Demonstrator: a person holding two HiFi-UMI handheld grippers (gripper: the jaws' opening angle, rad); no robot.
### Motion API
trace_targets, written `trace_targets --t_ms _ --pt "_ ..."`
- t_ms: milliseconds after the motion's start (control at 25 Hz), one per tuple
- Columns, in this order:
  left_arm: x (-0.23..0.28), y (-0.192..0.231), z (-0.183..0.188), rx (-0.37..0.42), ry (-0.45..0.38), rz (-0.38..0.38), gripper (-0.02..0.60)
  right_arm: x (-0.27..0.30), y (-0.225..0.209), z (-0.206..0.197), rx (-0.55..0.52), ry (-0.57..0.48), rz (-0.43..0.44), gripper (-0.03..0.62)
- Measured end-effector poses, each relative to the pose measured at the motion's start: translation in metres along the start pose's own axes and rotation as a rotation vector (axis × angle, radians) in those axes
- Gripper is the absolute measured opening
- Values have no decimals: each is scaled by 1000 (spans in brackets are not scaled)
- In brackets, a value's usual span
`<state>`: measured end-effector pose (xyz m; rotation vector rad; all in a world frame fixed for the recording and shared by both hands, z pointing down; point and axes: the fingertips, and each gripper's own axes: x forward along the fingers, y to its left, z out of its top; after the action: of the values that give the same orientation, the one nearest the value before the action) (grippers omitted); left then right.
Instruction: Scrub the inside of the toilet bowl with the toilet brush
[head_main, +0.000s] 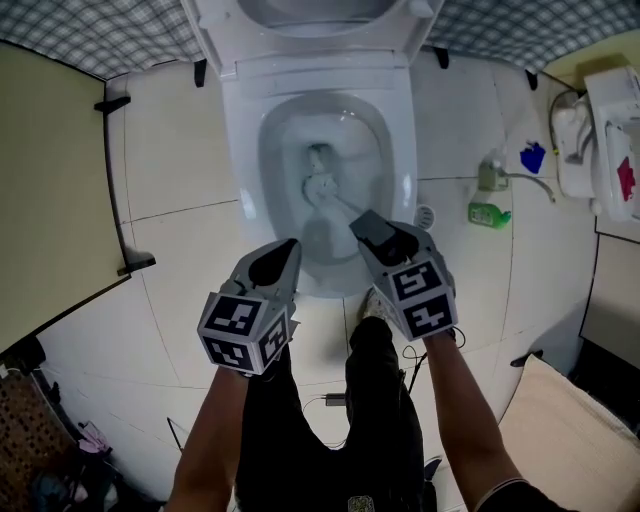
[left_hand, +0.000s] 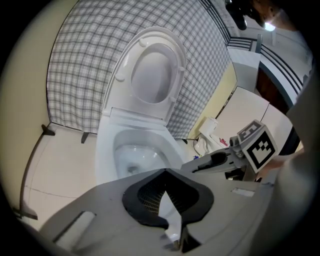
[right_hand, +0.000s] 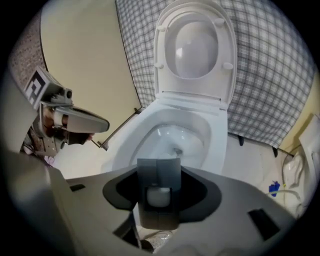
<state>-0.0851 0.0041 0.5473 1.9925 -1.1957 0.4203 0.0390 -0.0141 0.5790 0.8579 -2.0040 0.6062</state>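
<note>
Closest up are the two claws, held over the near rim of the toilet bowl (head_main: 250, 140), whose lid is raised at the far side. The right claw (head_main: 372, 230) is pinching the upper end of the toilet brush (head_main: 322, 186). Its handle slants down from the bowl's near right edge, and the brush head sits low in the bowl near the drain. The left claw (head_main: 280, 255) has its jaws pressed together on nothing and hovers just above the bowl's near left edge, beside the right claw but not touching it.

The step looks like scrubbing under way. To do it well, the pinch on the handle should stay firm so the brush cannot twist in the jaws. The head should be pressed against the bowl's wall instead of stirred in the water at the bottom. Working in rings from the drain up toward the rim would likely cover every side. The left claw is best kept outside the bowl, clear of the handle's swing.
</note>
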Motion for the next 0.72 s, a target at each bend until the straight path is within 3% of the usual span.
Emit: trace_targets --t_ms 200,520,720 --pt "1 -19 3 11 -20 11 9 -54 -20 1 236 -154 102 201" --pt "-2 -47 16 48 -52 19 9 -151 -55 23 297 -391 142 199" --pt "7 -85 33 92 -65 -23 9 -231 -107 26 380 -549 74 198"
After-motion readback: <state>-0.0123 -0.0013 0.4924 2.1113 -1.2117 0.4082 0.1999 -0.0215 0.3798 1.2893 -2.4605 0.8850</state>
